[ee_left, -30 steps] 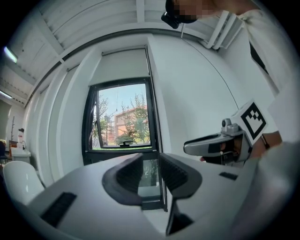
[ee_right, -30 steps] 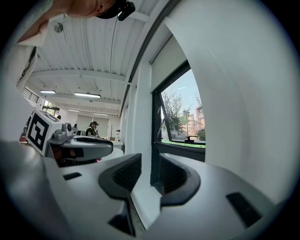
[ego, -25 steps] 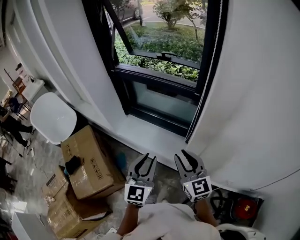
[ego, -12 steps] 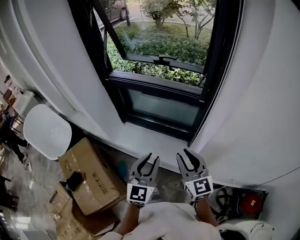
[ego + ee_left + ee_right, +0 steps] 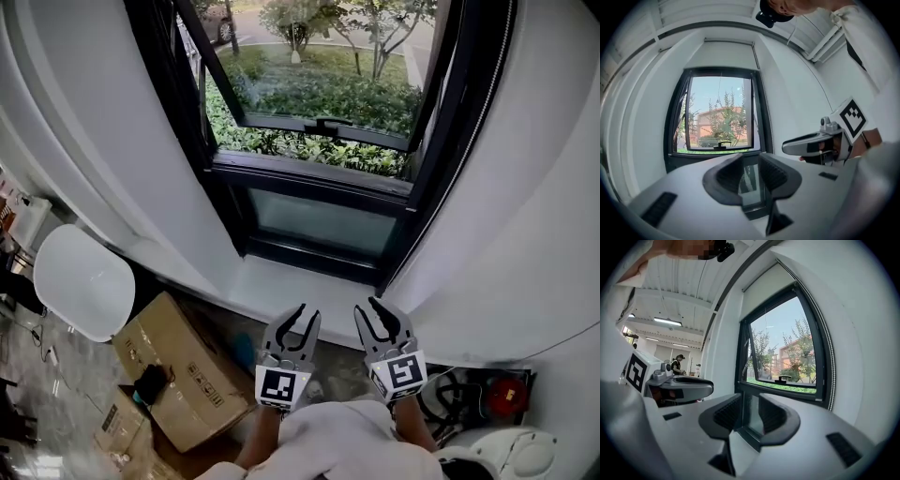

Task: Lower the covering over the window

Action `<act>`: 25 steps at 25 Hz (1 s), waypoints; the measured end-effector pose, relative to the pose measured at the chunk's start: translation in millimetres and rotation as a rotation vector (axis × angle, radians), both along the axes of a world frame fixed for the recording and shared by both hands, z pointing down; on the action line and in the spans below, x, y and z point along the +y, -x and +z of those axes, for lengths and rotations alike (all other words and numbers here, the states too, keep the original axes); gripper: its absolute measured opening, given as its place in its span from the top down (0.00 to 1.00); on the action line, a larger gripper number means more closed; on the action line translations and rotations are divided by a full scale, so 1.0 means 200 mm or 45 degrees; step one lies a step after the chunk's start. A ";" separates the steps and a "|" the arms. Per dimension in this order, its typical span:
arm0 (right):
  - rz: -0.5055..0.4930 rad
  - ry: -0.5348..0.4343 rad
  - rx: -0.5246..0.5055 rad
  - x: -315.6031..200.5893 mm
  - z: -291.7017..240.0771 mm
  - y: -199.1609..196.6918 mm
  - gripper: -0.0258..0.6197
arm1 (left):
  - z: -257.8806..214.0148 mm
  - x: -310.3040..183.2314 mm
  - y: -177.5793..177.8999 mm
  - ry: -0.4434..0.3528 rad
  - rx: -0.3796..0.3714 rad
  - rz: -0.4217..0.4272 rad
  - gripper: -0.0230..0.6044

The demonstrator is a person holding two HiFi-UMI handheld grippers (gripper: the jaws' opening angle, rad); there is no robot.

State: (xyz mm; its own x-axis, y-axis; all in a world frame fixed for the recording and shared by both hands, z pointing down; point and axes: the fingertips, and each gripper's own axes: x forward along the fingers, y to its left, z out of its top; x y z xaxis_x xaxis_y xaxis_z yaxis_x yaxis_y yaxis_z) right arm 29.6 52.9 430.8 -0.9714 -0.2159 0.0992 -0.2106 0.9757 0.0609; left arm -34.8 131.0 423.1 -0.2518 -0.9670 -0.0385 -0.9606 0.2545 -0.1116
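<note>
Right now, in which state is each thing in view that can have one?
Blind, raised; the glass is uncovered.
Upper sash, open, tilted outward.
Bead chain, hanging free by the right frame.
Left gripper, open, empty.
Right gripper, open, empty.
Cardboard box, closed.

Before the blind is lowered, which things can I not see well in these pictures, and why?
- Blind: the head view's top edge cuts it off; only the gripper views show it, above the window.
- Bead chain: in the right gripper view its lower end goes behind the right gripper's body.
- Print on the cardboard box: too small in the head view.
- Red object: small and dim in the head view; I cannot identify it.
</note>
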 end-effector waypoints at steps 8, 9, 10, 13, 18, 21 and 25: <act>0.091 -0.013 0.033 -0.07 0.01 0.05 0.79 | 0.01 -0.10 0.09 -0.004 0.018 0.082 0.79; 0.102 -0.015 0.033 -0.09 0.01 0.05 0.79 | 0.01 -0.13 0.09 -0.008 0.010 0.093 0.79; 0.113 -0.015 0.033 -0.11 0.01 0.05 0.79 | 0.01 -0.16 0.09 -0.004 0.007 0.104 0.79; 0.129 -0.012 0.025 -0.17 0.02 0.05 0.79 | 0.04 -0.25 0.10 0.027 0.030 0.132 0.79; 0.175 0.002 0.013 -0.33 0.03 0.08 0.79 | 0.03 -0.41 0.10 0.022 0.002 0.150 0.79; 0.211 0.027 0.023 -0.44 0.05 0.11 0.79 | 0.03 -0.51 0.11 0.030 0.000 0.160 0.79; 0.201 0.055 0.005 -0.54 0.04 0.17 0.78 | 0.03 -0.64 0.15 0.038 -0.010 0.159 0.79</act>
State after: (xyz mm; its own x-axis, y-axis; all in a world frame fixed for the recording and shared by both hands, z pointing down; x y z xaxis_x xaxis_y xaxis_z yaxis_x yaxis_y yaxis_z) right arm -4.9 -56.0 439.2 -0.9251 -0.3617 0.1153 -0.3617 0.9320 0.0210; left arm -64.0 2.2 428.4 -0.1294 -0.9915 -0.0104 -0.9837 0.1297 -0.1247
